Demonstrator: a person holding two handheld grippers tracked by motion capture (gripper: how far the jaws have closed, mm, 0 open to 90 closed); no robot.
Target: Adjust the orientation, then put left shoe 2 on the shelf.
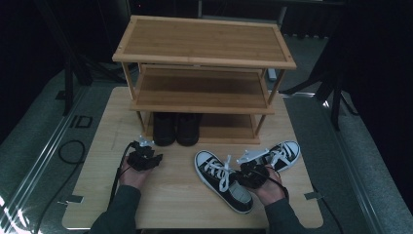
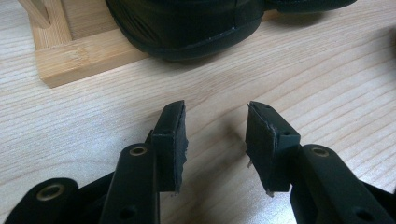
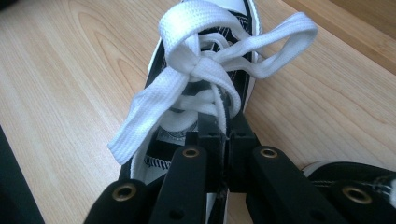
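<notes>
Nearest, the right gripper [image 3: 225, 140] is seen clenched on a white lace of the near black-and-white sneaker [image 1: 223, 180], lying on the wooden table [image 1: 97, 195]. The left gripper [image 2: 215, 140] is held released over bare wood. Farther back — a bamboo shoe rack [image 1: 204, 63], its bottom shelf occupied by black shoes [image 1: 176, 127].

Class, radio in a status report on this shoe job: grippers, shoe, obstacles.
Right gripper shut on sneaker tongue edge. Left gripper open, idle near black shoes. Second sneaker lies close beside.
</notes>
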